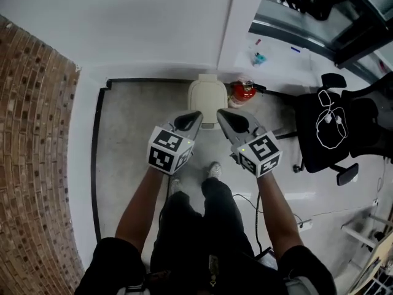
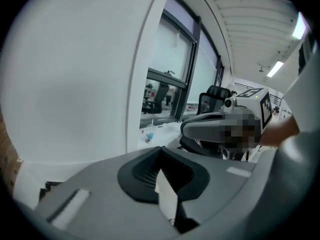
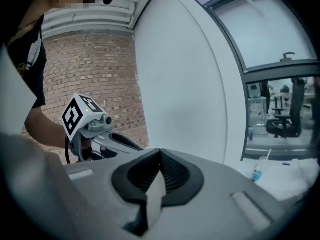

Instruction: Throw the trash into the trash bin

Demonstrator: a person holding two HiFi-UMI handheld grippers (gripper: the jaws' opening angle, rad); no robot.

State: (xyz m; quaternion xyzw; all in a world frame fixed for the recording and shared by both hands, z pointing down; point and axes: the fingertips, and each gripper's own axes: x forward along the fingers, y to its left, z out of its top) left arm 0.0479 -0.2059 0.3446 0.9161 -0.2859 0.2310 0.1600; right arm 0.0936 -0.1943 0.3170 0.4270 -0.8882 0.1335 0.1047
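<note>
**Operator:** Where the views fall short, what is hidden or unclear?

**Technician:** Both hands are covered by the marker cubes [image 1: 170,149]; only the forearms [image 1: 142,201] show. The bin [image 1: 207,103] is seen from steeply above, so its lid [image 1: 207,86] hides the body and the contents. In the head view the gripper tips overlap its near corners. Neither gripper view shows the bin: both look at the white wall [image 1: 141,23] above it. The red object [image 1: 243,91] just right of the bin is too blurred to identify.

**Operator:** State the bin's position and axis.

**Technician:** It stands upright on the floor [image 1: 132,140], against the foot of the white wall and ahead of the person's shoes [image 1: 213,169]. The lid lies flat over the top, and its longer side runs from the wall toward the person. The bin's height cannot be judged from this angle.

**Operator:** Give the arm pose and jaw state.

**Technician:** The left gripper [image 1: 195,114] and right gripper [image 1: 221,112] are held side by side in front of the body, well above the floor. The forearms reach forward, the cubes face the head camera, and the tips angle slightly inward toward the bin. Each gripper points forward and somewhat down. The left jaws are together with their tips meeting, and nothing can be seen between them. The right jaws are the same. Each gripper shows in the other's view.
</note>
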